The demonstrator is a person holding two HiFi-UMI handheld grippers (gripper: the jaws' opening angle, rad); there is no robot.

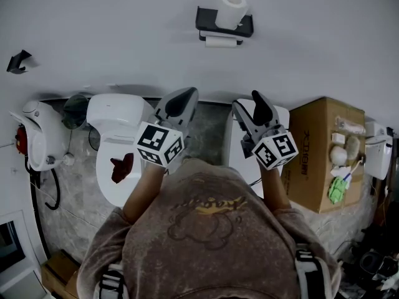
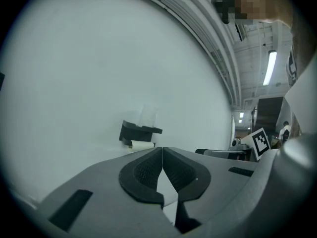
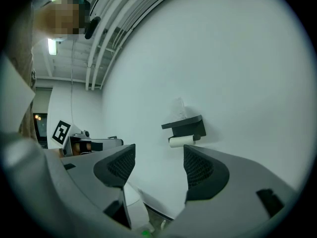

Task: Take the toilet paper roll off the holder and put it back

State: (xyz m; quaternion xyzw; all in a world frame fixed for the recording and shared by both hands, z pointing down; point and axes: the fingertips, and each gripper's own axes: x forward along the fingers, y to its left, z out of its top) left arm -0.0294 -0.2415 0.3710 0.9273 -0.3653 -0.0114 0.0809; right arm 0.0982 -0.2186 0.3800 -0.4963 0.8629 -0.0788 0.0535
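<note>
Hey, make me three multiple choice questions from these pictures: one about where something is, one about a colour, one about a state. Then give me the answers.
1. Where does the upright toilet paper roll stand?
A) on top of the holder
B) on the toilet lid
C) on the cardboard box

2. What colour is the holder?
A) white
B) black
C) red

3. How do the right tool's jaws stand?
A) shut on a roll
B) together, empty
C) apart, empty

Answers:
1 A, it sits on the holder's shelf, up on the wall.
2 B, it is dark against the pale wall.
3 C, the right gripper view shows only wall in the gap.
</note>
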